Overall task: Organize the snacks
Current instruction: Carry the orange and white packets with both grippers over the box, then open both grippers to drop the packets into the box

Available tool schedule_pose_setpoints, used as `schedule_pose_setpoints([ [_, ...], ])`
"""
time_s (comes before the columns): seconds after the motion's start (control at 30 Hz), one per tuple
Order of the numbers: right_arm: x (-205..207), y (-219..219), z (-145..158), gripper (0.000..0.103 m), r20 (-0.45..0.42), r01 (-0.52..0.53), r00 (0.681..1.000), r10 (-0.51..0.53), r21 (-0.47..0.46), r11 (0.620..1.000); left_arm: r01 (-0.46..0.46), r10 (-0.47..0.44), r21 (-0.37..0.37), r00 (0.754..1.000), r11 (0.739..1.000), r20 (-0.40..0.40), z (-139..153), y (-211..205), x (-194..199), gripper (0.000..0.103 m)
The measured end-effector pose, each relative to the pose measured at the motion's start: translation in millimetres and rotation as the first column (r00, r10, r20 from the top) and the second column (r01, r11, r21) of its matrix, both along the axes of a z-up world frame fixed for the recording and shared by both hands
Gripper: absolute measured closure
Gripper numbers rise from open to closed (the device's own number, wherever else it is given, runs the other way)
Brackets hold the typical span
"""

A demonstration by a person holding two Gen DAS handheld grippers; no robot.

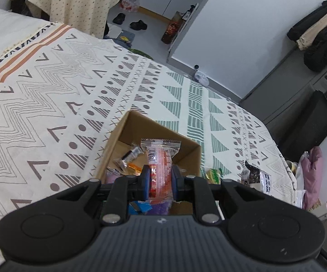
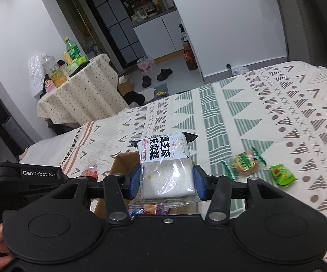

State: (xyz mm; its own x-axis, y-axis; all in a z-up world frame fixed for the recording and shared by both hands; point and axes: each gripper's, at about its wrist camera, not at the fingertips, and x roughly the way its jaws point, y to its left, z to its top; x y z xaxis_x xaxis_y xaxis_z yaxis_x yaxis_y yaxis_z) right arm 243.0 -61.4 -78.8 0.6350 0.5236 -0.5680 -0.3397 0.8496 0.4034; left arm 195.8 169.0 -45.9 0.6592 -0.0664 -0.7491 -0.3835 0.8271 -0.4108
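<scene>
1. The left gripper (image 1: 160, 182) pinches a slim red-and-clear snack packet (image 1: 159, 158) between its blue pads, holding it upright with the crimped top edge pointing away. It hangs just above the open cardboard box (image 1: 120, 145).
2. The right gripper (image 2: 166, 181) clamps a squarish white cake packet (image 2: 166, 170) across its width. The jaws stand partly apart because the packet fills them. Its black-printed label end sticks up past the pads.
3. To do this step well, each packet should be carried fully over the box mouth before the pads let go, and lowered rather than dropped from height, since both wrappers are light and could catch a box wall and tip out.
4. The two grippers look close together over the same box, so releasing one at a time would likely avoid a knock.
5. The box is plain brown corrugated card with upright walls. It already holds several crinkly film wrappers in orange, purple and blue, though what they contain is hard to tell.
6. On the patterned bedspread (image 2: 276, 104), soft and slightly rumpled, a green-edged biscuit packet (image 2: 244, 162) and a small green packet (image 2: 282, 174) lie beside each other, waiting.
</scene>
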Motion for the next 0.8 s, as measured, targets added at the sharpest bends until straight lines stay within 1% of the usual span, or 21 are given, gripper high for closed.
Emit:
schedule_pose_setpoints([
  [0.17,11.0,15.1,-7.1,0.056,-0.020,-0.006,1.000,0.005,-0.007,1.000,-0.003,0.002,-0.007,1.000,1.000,-0.014,-10.2,10.4,11.3,0.085],
  [0.27,15.8,20.5,-10.2,0.056,-0.028,-0.003,1.000,0.003,-0.005,1.000,0.009,-0.010,-0.023,0.999,1.000,-0.041,-19.6,12.5,19.7,0.085],
  [0.37,19.4,23.8,-13.0,0.056,-0.039,-0.004,0.999,0.003,-0.006,1.000,0.013,-0.014,-0.021,0.998,1.000,-0.062,-24.4,13.1,24.8,0.084],
  [0.4,20.5,25.1,-13.4,0.056,-0.041,-0.004,0.999,0.004,-0.007,1.000,0.007,-0.009,-0.017,0.998,1.000,-0.069,-24.7,14.2,24.9,0.081],
  [0.47,22.9,28.5,-12.3,0.056,-0.042,-0.009,0.999,0.009,-0.006,1.000,0.003,-0.004,-0.013,0.997,1.000,-0.075,-23.4,16.4,25.7,0.080],
  [0.5,24.1,30.9,-11.4,0.056,-0.041,-0.014,0.999,0.014,-0.004,1.000,0.004,-0.005,-0.015,0.997,1.000,-0.073,-22.4,17.2,25.8,0.078],
  [0.6,25.3,39.5,-4.4,0.055,-0.017,-0.050,0.999,0.050,0.014,0.999,-0.008,0.007,-0.010,0.997,1.000,-0.072,-18.7,21.7,23.7,0.072],
  [0.67,25.5,42.0,-0.3,0.050,-0.009,-0.061,0.998,0.061,0.022,0.998,-0.025,0.024,-0.001,0.997,1.000,-0.072,-16.5,24.7,20.6,0.067],
  [0.73,24.2,36.5,3.0,0.038,-0.002,-0.047,0.999,0.047,0.030,0.998,-0.039,0.040,0.008,0.996,0.999,-0.076,-15.1,26.4,17.0,0.059],
  [0.8,19.9,25.9,4.7,0.030,0.002,-0.031,1.000,0.031,0.049,0.998,-0.051,0.052,0.020,0.995,0.999,-0.081,-13.0,26.6,13.4,0.055],
])
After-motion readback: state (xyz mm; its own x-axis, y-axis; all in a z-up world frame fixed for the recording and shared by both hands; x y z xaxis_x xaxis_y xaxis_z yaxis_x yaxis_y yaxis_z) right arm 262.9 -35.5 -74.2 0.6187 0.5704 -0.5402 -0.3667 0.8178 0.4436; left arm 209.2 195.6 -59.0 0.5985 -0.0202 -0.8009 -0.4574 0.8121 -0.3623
